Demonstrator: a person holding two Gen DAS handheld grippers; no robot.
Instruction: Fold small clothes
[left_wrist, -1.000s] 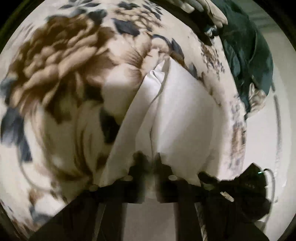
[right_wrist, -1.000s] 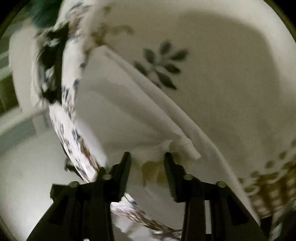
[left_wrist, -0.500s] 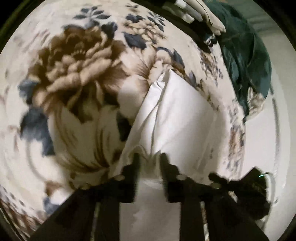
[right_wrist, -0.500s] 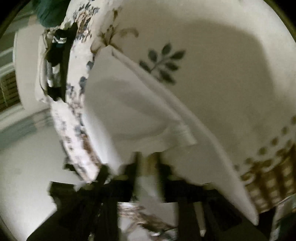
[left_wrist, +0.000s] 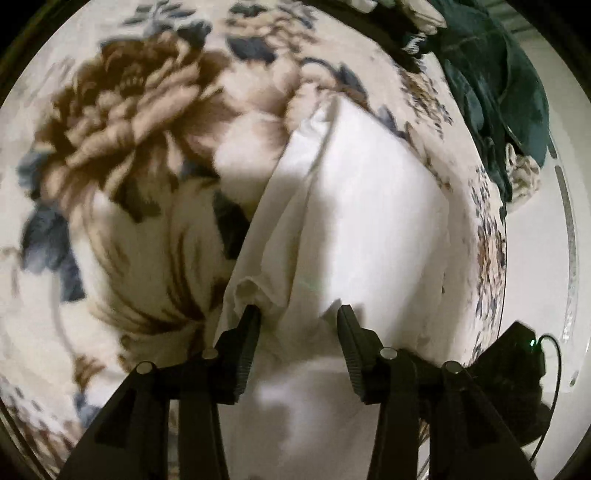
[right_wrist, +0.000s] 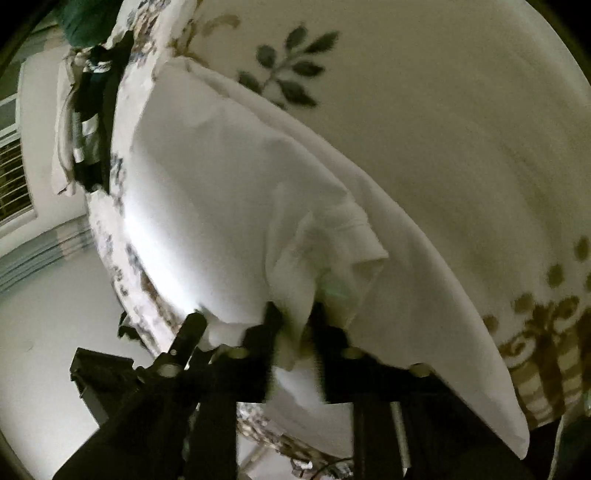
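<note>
A white garment (left_wrist: 362, 221) lies folded on a floral blanket (left_wrist: 122, 155). In the left wrist view my left gripper (left_wrist: 297, 312) is open, its jaws spread over the garment's near edge, with a bunched fold beside the left finger (left_wrist: 247, 332). In the right wrist view the same white garment (right_wrist: 221, 184) drapes over the blanket (right_wrist: 443, 129). My right gripper (right_wrist: 293, 314) is shut on a bunched corner of it, with cloth hanging between the jaws.
A dark green garment (left_wrist: 498, 85) lies at the blanket's far right edge; it also shows in the right wrist view (right_wrist: 85, 18) at top left. A black device with a green light (left_wrist: 524, 369) sits near my left gripper. A window (right_wrist: 11, 166) is at left.
My left gripper was shut on the white garment and has opened, letting it go. My right gripper has closed on the garment's bunched corner.
</note>
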